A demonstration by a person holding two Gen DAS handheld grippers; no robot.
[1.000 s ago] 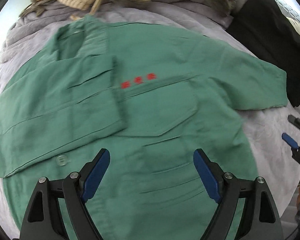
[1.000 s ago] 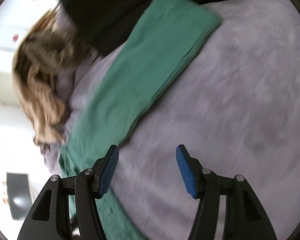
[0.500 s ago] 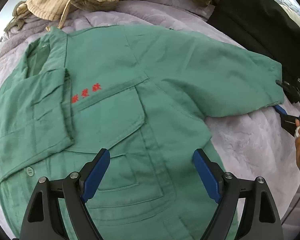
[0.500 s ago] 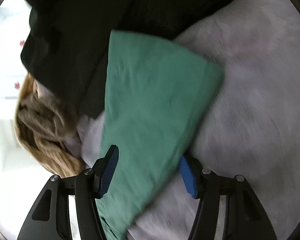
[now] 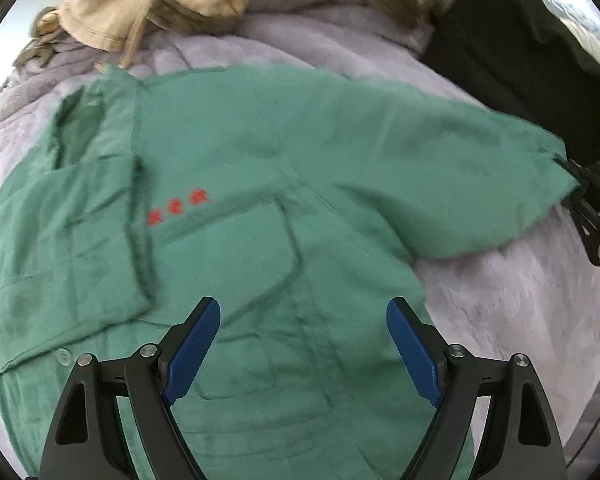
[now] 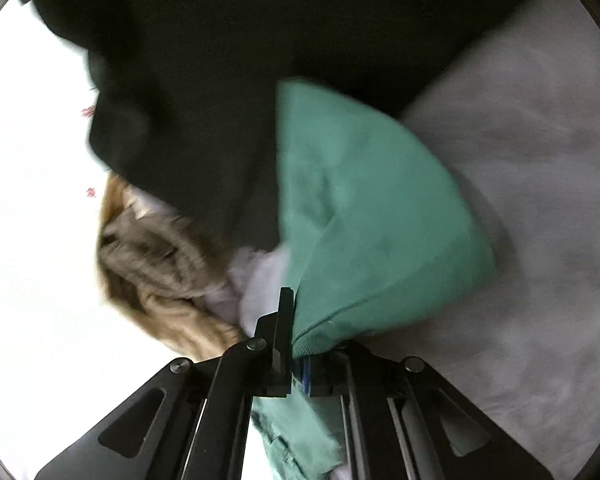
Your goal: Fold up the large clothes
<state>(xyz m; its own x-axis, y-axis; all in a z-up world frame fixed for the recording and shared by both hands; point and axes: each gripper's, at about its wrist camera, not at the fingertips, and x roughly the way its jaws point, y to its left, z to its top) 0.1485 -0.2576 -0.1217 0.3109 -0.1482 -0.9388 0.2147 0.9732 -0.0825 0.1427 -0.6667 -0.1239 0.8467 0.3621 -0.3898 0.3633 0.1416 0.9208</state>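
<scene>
A lavender fleece blanket [image 5: 500, 300] covers the surface. 1 green shirt [image 5: 280, 200] lies spread flat ahead of the left gripper [image 5: 302, 344], which hangs wide apart and empty above its lower front. The right gripper [image 6: 296, 364] is clamped on the cuff of the shirt's outstretched sleeve [image 6: 364, 220]. Beyond lie 1 black garment [image 5: 520, 60] and 1 tan striped garment [image 5: 160, 4].
</scene>
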